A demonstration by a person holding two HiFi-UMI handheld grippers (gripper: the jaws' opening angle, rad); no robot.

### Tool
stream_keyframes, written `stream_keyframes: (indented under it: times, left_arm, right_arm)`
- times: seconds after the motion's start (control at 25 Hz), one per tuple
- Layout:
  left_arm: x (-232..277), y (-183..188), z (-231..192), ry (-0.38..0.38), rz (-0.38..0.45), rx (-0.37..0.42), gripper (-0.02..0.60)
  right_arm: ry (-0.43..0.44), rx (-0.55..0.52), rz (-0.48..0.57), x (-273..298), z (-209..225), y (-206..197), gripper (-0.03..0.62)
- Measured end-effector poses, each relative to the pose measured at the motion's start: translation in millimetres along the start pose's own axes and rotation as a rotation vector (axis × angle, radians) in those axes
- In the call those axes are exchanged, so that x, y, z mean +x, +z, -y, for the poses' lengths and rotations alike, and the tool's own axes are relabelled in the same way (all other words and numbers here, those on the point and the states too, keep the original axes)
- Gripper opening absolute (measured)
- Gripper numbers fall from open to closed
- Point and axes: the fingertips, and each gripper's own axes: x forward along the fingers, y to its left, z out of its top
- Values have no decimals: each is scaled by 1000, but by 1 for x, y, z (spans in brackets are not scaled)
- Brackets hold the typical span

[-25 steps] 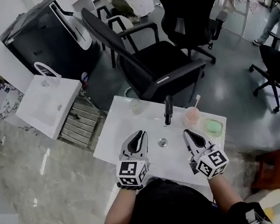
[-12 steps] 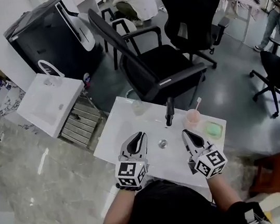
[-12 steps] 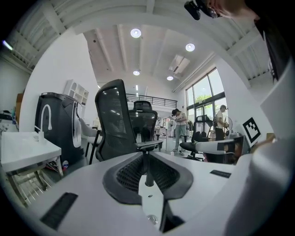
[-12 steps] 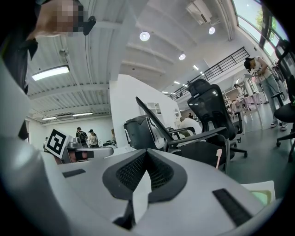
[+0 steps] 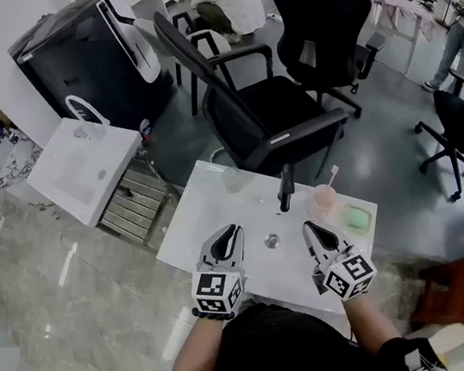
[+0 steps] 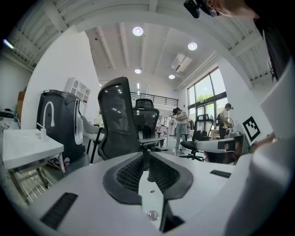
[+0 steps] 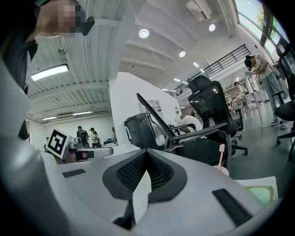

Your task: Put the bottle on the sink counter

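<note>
The white sink counter (image 5: 203, 221) lies right below me, with a black faucet (image 5: 285, 187) at its back and a drain (image 5: 271, 239) in the basin. My left gripper (image 5: 232, 230) hovers over the basin's left front, shut and empty (image 6: 146, 155). My right gripper (image 5: 308, 227) hovers over the right front, likewise shut with nothing in it (image 7: 147, 155). A small clear bottle-like thing (image 5: 85, 132) stands by the white arched faucet of a second sink at the left (image 6: 42, 133). No bottle is in either gripper.
On the counter stand a clear cup (image 5: 233, 178), a pink cup with a toothbrush (image 5: 323, 199) and a green soap dish (image 5: 357, 219). Black office chairs (image 5: 274, 121) stand just behind it, and a dark machine (image 5: 81, 60) at the back left. People are farther off.
The head view has drifted slightly; both grippers stay shut over the front of the basin and have barely moved.
</note>
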Motion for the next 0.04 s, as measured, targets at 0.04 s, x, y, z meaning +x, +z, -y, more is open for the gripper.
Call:
stream_keyframes:
  times: [0.04]
  left_arm:
    - [-1,-1,-1,0,-2,1,52]
  right_arm:
    - [-1,-1,-3,0,0,-1,29]
